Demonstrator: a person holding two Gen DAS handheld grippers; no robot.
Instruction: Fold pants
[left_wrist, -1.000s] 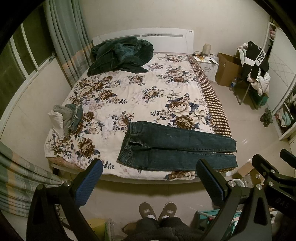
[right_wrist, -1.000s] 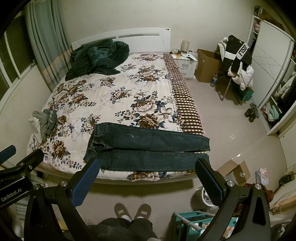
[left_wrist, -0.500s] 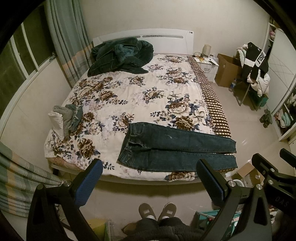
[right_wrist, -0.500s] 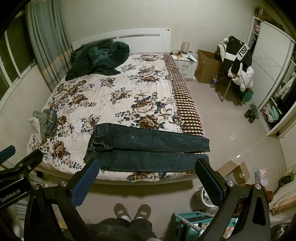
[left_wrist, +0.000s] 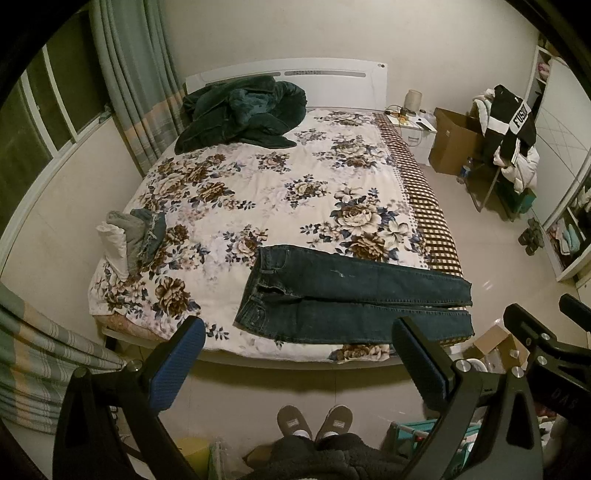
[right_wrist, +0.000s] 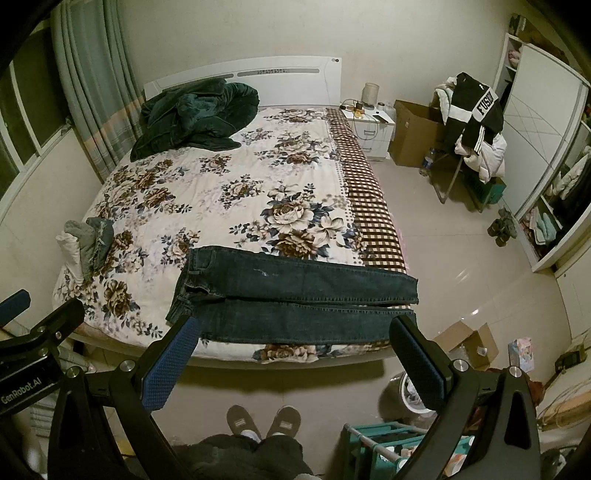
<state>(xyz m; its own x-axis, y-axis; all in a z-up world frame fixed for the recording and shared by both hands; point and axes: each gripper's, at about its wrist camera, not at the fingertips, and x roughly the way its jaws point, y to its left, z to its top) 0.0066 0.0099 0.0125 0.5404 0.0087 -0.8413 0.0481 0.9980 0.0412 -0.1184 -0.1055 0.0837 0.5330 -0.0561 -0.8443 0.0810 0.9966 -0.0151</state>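
Dark blue jeans (left_wrist: 354, 295) (right_wrist: 295, 291) lie flat along the near edge of the bed (left_wrist: 266, 184) (right_wrist: 221, 188), waistband to the left, both legs side by side reaching right to the bed's corner. My left gripper (left_wrist: 297, 336) is held high above the floor in front of the bed, open, with nothing between its blue-padded fingers. Beside it my right gripper (right_wrist: 293, 334) is open too and holds nothing. Both are well short of the jeans. The person's slippered feet (left_wrist: 314, 422) stand just before the bed.
A dark green blanket (left_wrist: 240, 114) is heaped at the headboard. Several folded garments (left_wrist: 133, 232) are stacked at the bed's left edge. To the right are a nightstand (right_wrist: 371, 127), a cardboard box (right_wrist: 417, 133), a chair piled with clothes (right_wrist: 472, 129), a wardrobe, and a teal rack (right_wrist: 388, 446) on the floor.
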